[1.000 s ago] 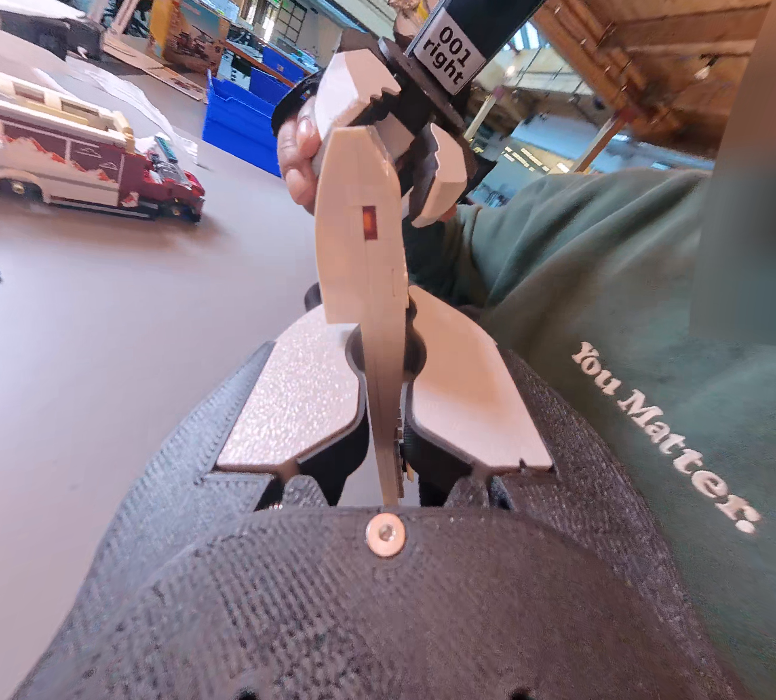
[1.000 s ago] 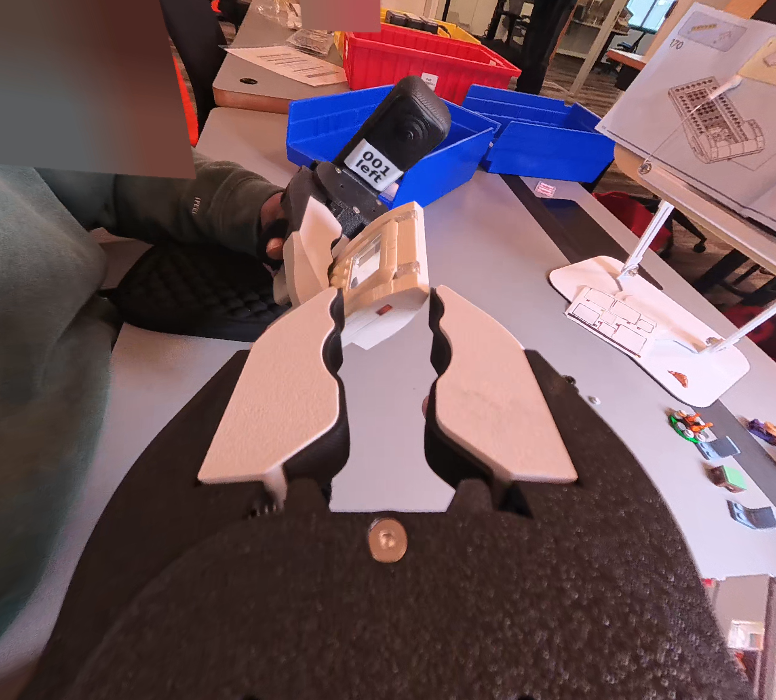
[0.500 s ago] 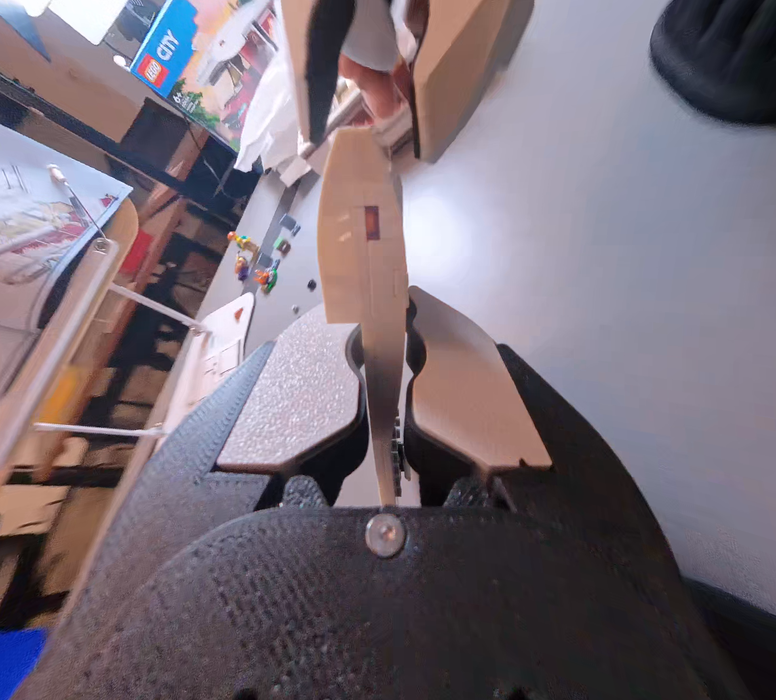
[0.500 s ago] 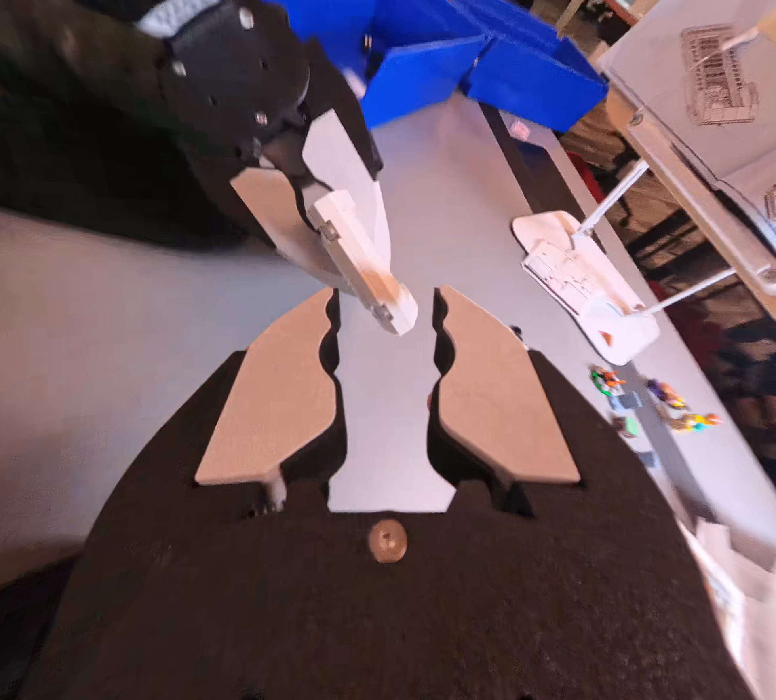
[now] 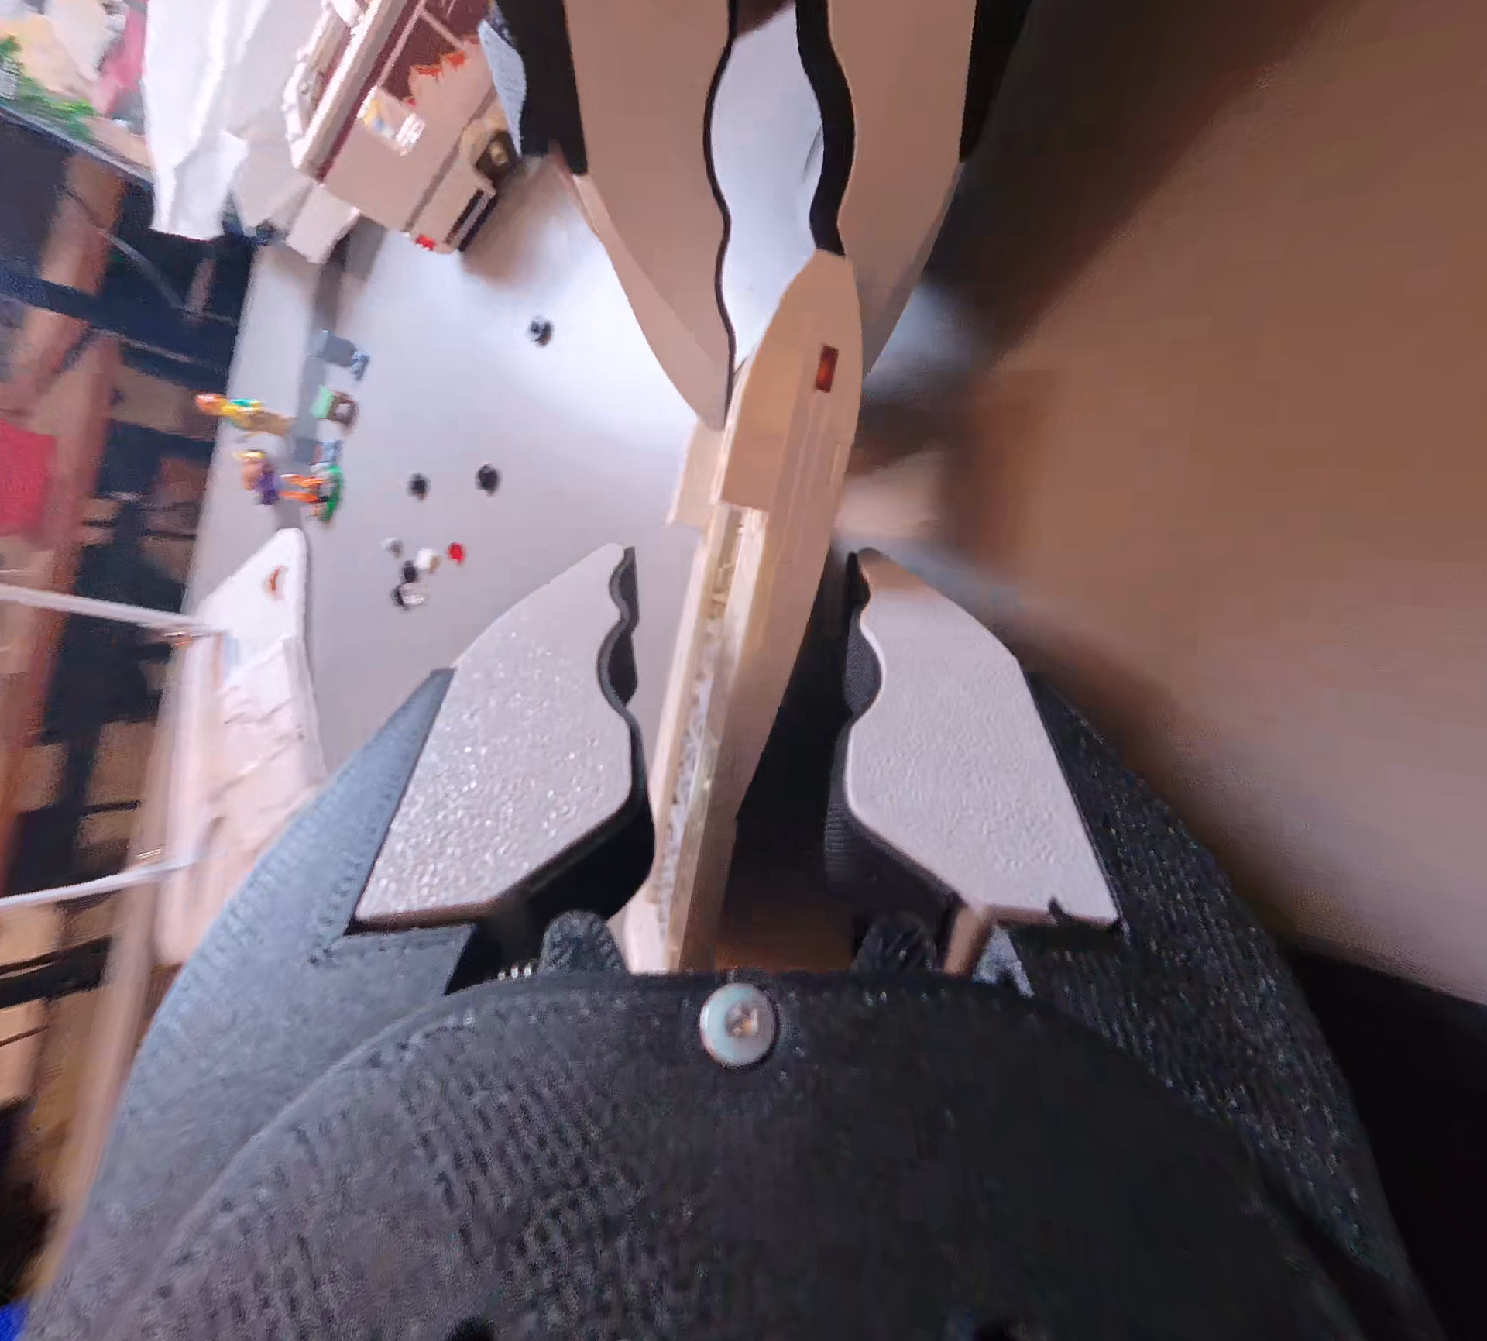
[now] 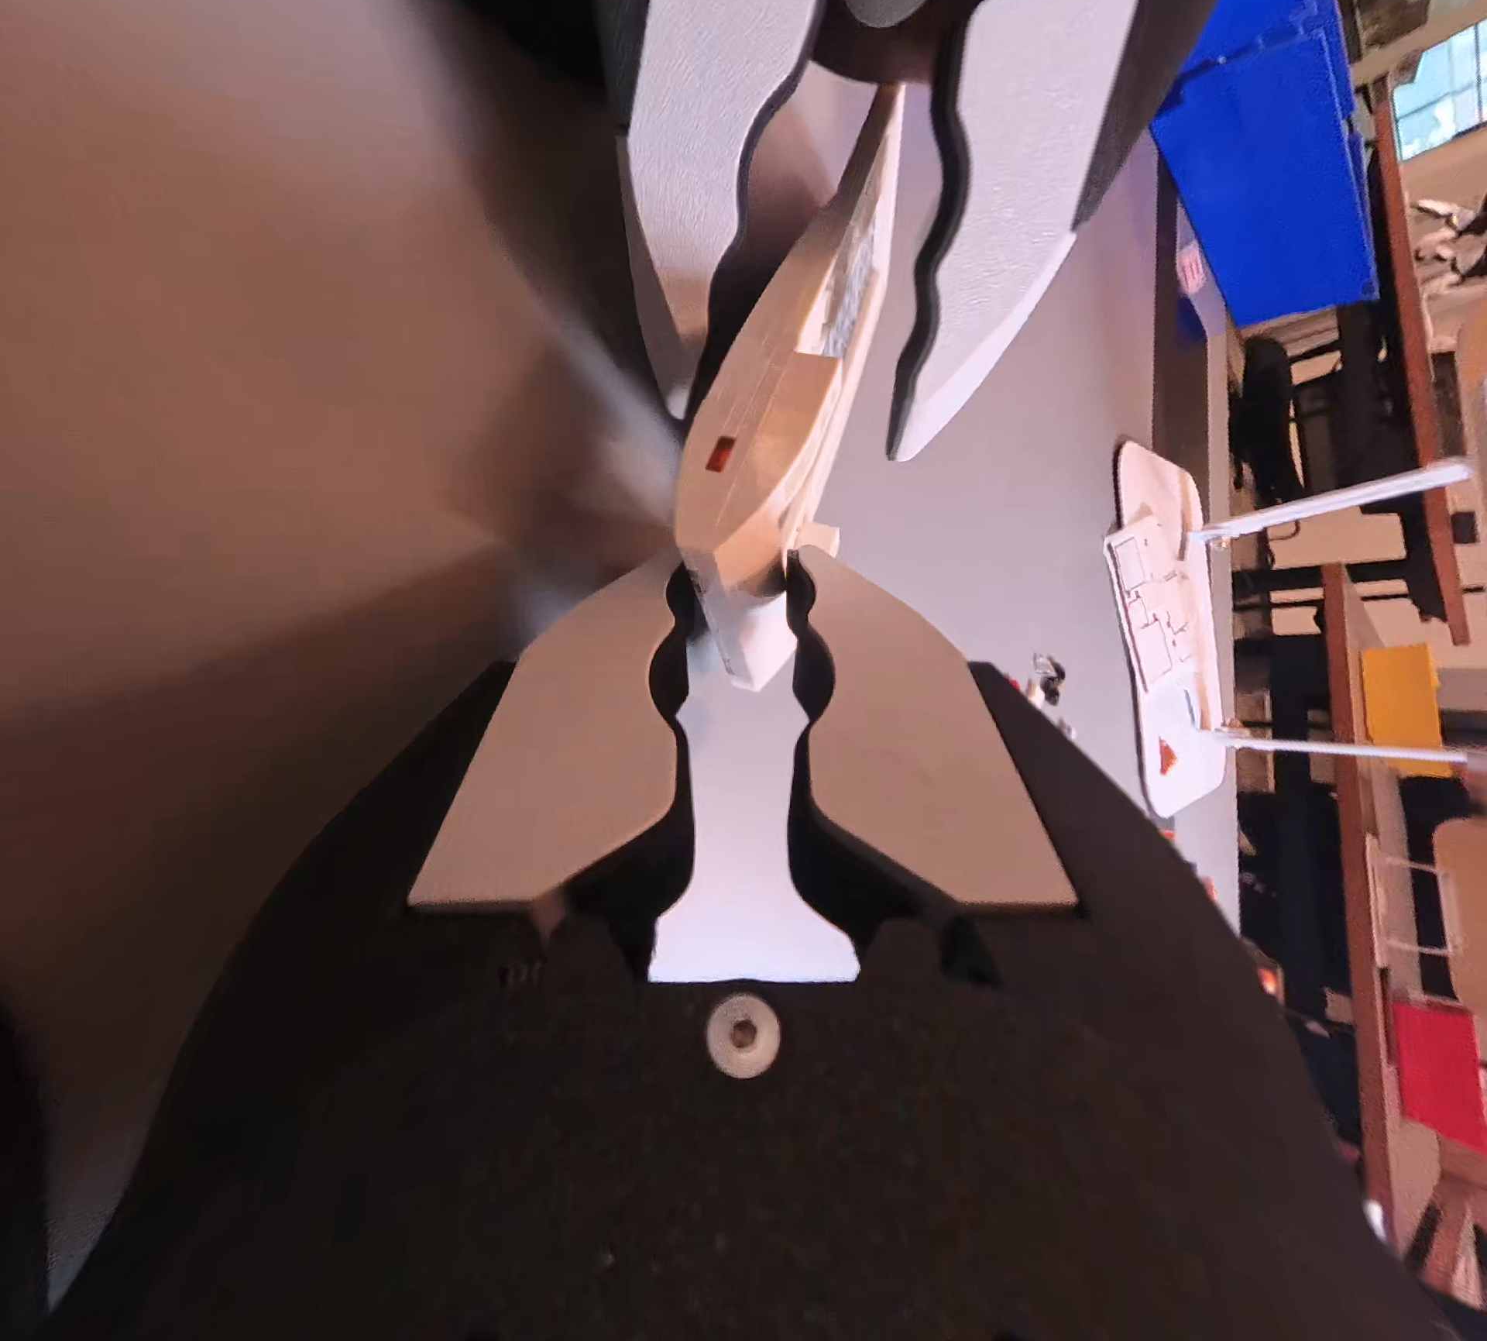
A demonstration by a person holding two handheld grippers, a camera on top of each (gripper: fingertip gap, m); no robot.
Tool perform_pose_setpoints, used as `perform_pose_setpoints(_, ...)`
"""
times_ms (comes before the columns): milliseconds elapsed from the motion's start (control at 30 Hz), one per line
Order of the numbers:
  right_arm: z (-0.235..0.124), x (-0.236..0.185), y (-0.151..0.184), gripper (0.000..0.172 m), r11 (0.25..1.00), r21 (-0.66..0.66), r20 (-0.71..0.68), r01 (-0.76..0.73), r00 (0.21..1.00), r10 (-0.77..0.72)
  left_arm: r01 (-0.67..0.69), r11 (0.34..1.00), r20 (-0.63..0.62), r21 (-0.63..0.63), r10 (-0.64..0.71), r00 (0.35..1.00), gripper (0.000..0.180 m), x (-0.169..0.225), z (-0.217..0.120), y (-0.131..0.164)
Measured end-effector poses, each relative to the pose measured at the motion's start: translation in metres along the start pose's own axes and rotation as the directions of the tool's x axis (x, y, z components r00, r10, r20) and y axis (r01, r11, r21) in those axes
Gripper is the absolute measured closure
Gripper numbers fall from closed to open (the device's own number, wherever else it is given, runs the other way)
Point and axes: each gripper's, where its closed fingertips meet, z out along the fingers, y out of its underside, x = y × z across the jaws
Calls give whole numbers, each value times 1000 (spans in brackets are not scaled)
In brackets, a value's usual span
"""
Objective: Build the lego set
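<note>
A cream brick-built panel with a small red-orange tile [image 5: 772, 497] stands edge-on between my left gripper's [image 5: 740, 562] pads. The pads are spread with a gap on each side, so the left gripper is open. My right gripper [image 6: 740, 570] is shut on the panel's [image 6: 764, 433] end, both pads pressed to it. In the left wrist view the right gripper's fingers [image 5: 660, 175] come down from the top onto the panel's far end. In the right wrist view the left gripper's fingers [image 6: 1006, 216] stand wide apart around the panel's other end.
A cream and dark red toy camper [image 5: 386, 55] stands on the grey table [image 5: 523, 417]. Minifigures [image 5: 273, 473], small loose parts [image 5: 418, 570] and a white stand base [image 6: 1167, 618] lie nearby. Blue bins [image 6: 1271, 135] stand at the table's far side.
My left gripper, which was shut on the panel, has opened and let go. My right gripper, open before, has closed on the panel's far end. Both views have turned.
</note>
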Motion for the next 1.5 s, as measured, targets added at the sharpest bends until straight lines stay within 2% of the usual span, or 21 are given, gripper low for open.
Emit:
perform_pose_setpoints(67, -2, -1, 3, 150, 1000, -5, 29, 15, 999, -15, 114, 992, -79, 62, -109, 991, 124, 1, -4, -4)
perform_pose_setpoints(200, -7, 0, 17, 147, 998, -36, 58, 45, 997, -43, 287, 947, -114, 142, -272, 955, 121, -21, -23, -5)
perform_pose_setpoints(333, -12, -2, 25, 136, 998, -60, 75, -16, 997, 21, 421, 901, -135, 103, -406, 904, 108, -37, -28, 25)
perform_pose_setpoints(433, -18, -4, 27, 120, 986, -63, 108, -156, 981, 163, 488, 870, -201, 67, -467, 861, 98, -32, -27, 38)
perform_pose_setpoints(533, -24, -4, 28, 101, 940, -71, 144, -333, 929, 340, 495, 868, -219, 37, -476, 851, 94, -29, -25, 46)
perform_pose_setpoints(600, -28, -2, 26, 101, 923, -43, 139, -383, 912, 385, 508, 861, -247, 16, -489, 837, 91, -23, -21, 50)
perform_pose_setpoints(700, -32, -4, 29, 99, 911, -75, 151, -407, 898, 413, 508, 862, -269, -2, -489, 830, 89, -17, -18, 52)
perform_pose_setpoints(833, -30, 1, 22, 99, 873, -19, 142, -487, 863, 484, 527, 850, -264, 16, -505, 822, 94, -19, -16, 52)
perform_pose_setpoints(1033, -24, 3, 24, 97, 848, -5, 112, -530, 842, 527, 535, 844, -270, 41, -506, 819, 106, -19, -14, 49)
perform_pose_setpoints(1300, -25, 11, 40, 102, 831, -8, 63, -557, 829, 556, 524, 846, -264, 92, -487, 832, 105, -24, -20, 44)
perform_pose_setpoints(1433, -24, 13, 49, 103, 834, -30, 27, -551, 834, 552, 522, 838, -175, 159, -497, 850, 110, -44, -26, 45)
perform_pose_setpoints(1500, -24, 14, 50, 103, 822, -20, 31, -569, 821, 570, 543, 813, -145, 211, -524, 840, 113, -57, -33, 44)
